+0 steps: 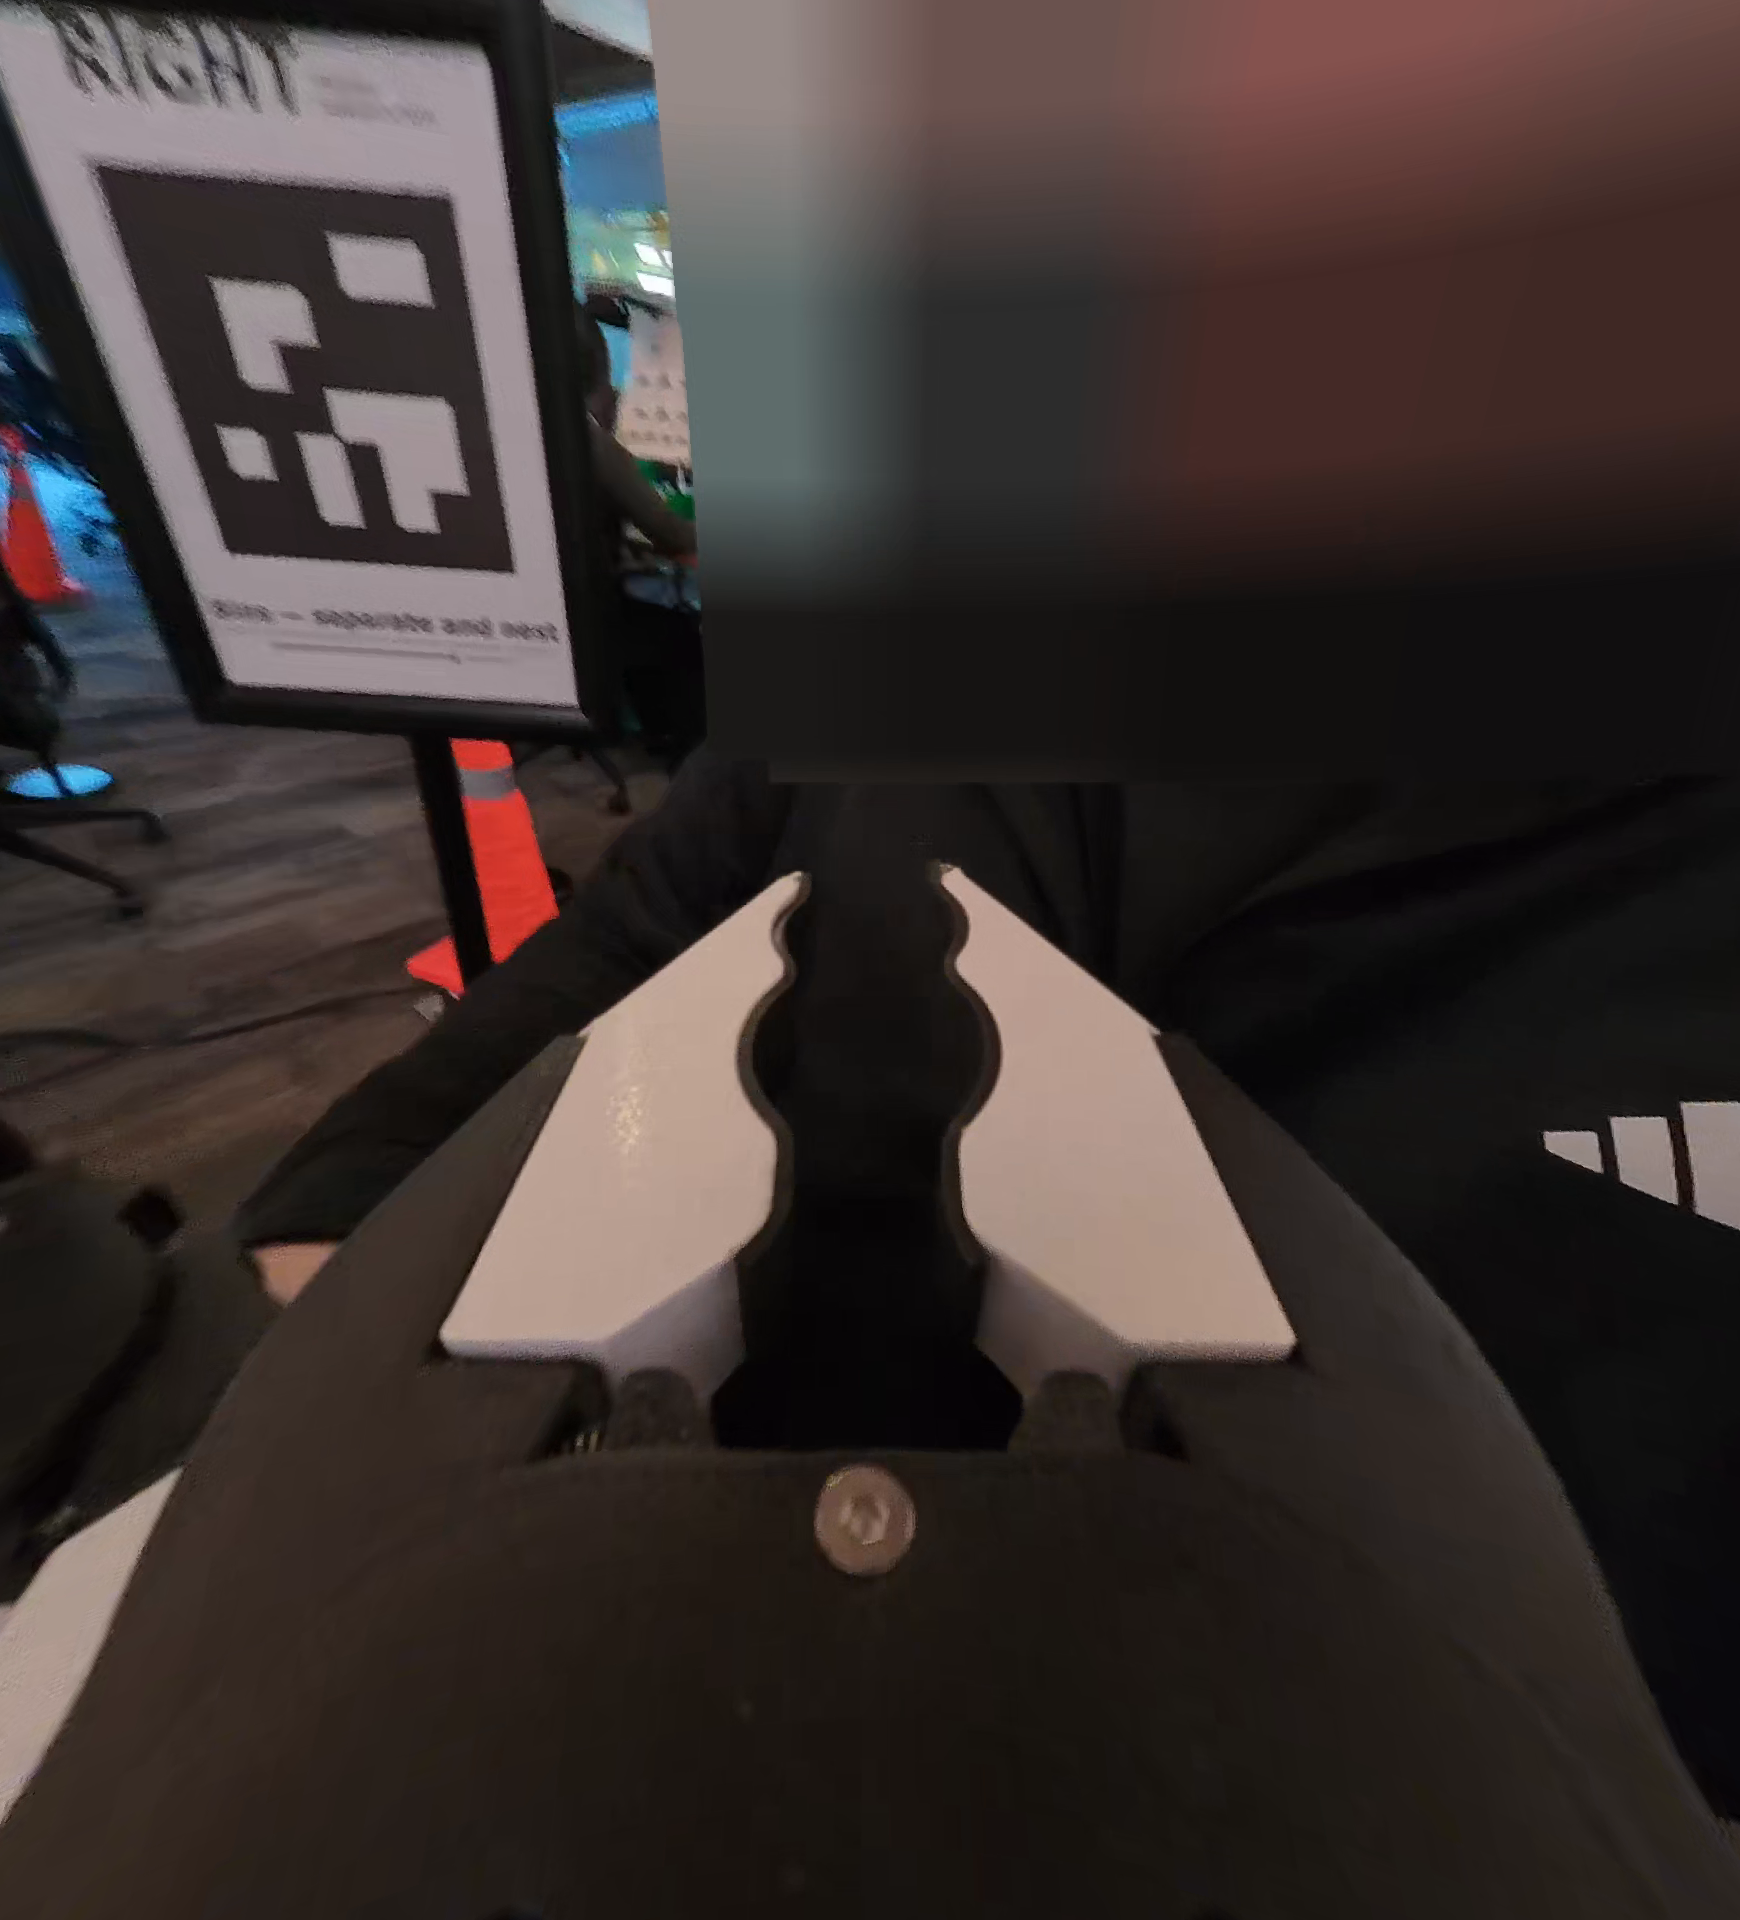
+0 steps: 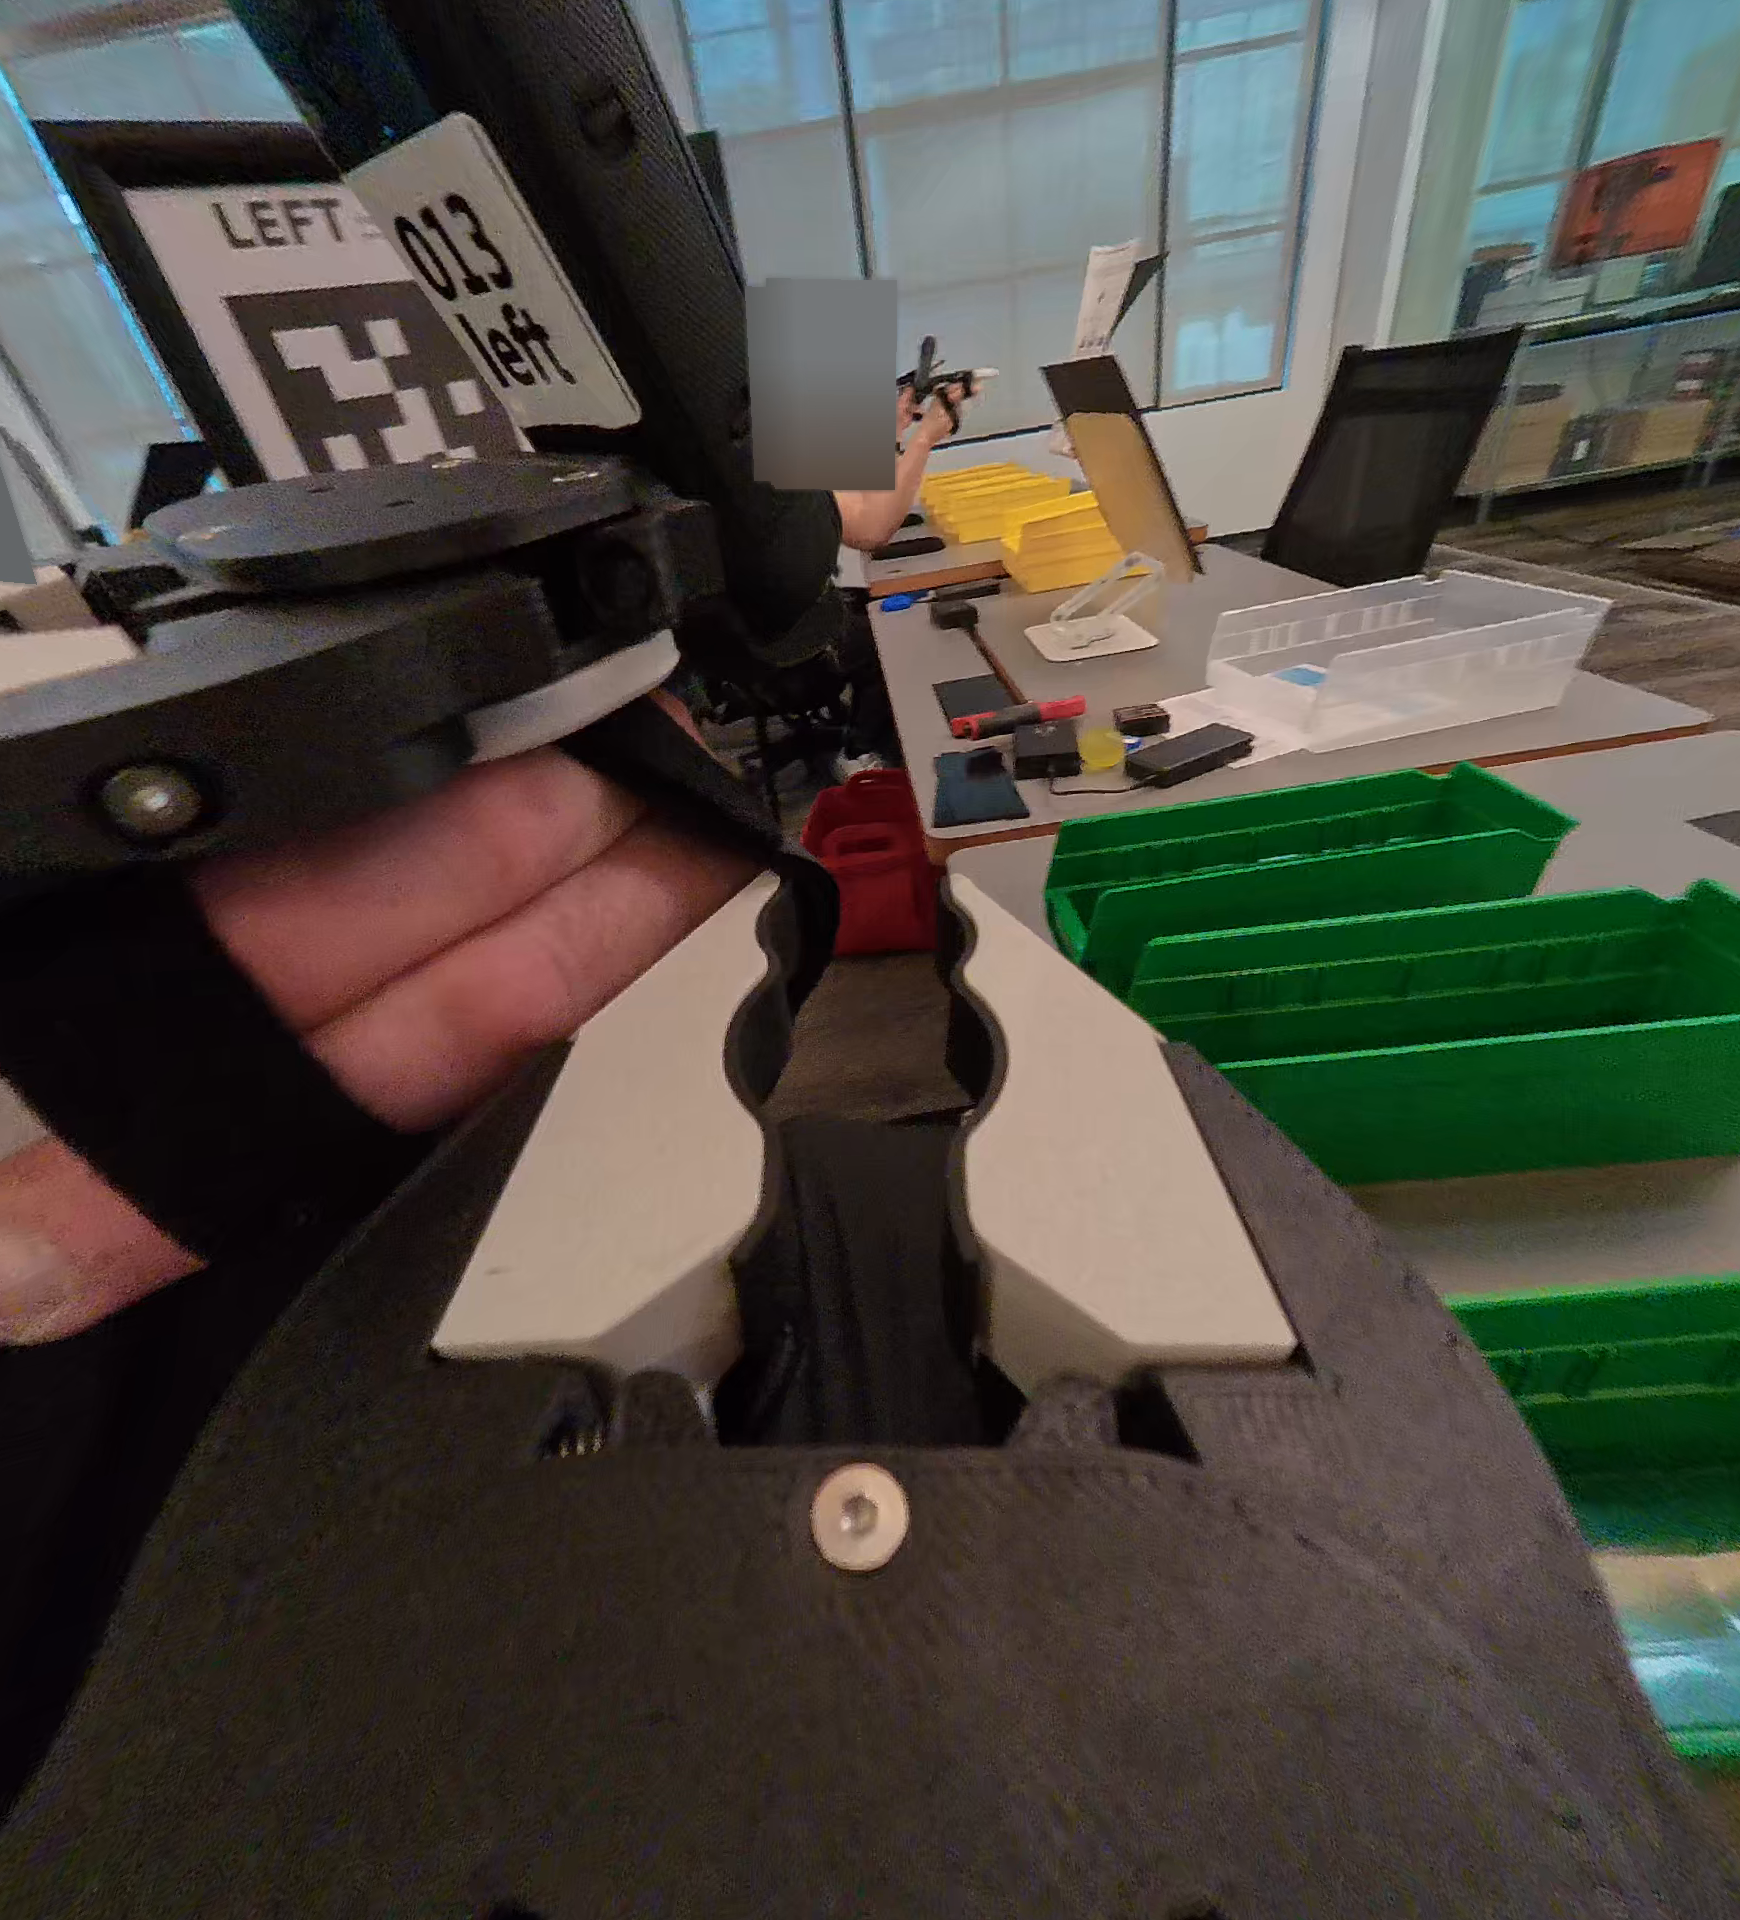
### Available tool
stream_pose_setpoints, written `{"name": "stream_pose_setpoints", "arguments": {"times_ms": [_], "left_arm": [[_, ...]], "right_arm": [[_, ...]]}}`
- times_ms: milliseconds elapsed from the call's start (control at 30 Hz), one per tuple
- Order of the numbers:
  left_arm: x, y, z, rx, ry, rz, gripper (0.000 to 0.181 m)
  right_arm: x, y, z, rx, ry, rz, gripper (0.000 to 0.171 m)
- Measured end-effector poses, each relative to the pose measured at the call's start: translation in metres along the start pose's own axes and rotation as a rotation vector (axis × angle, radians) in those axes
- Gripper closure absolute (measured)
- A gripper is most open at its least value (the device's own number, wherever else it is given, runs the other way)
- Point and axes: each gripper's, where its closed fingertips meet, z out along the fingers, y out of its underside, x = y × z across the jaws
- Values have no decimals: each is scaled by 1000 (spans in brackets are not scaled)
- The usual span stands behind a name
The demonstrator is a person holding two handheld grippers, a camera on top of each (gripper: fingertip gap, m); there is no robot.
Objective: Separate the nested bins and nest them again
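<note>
Holding both hand-held grippers aloft, you keep the left hand-held gripper (image 1: pixel 871 883) and right hand-held gripper (image 2: pixel 861 894) parted and empty. Green bins (image 2: pixel 1448 997) wait on the desk (image 2: pixel 1676 790) at centre right, seemingly light, stiff and slick; grip a rim.

Glossy green plastic bins (image 2: pixel 1468 997) sit on a smooth matt grey tabletop (image 2: pixel 1531 1226); at 6 o'clock, the right gripper (image 2: pixel 861 904) shows rough, matt black printed plastic.
</note>
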Motion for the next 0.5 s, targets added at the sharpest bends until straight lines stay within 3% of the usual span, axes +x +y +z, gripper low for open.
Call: {"name": "stream_pose_setpoints", "arguments": {"times_ms": [200, 300, 400, 467, 500], "left_arm": [[21, -9, 16, 75, 98, 20, 140], [17, -10, 27, 161, 16, 44, 122], [7, -11, 27, 241, -89, 109, 139], [11, -8, 25, 208, -31, 87, 126], [9, -12, 23, 206, -54, 101, 132]], "right_arm": [[-20, 7, 4, -26, -147, 16, 148], [-37, 22, 10, -62, -298, 89, 143], [-46, 32, 14, -79, -378, 121, 153], [-41, 28, 11, -45, -364, 111, 149], [-37, 24, 9, -27, -354, 117, 144]]}}
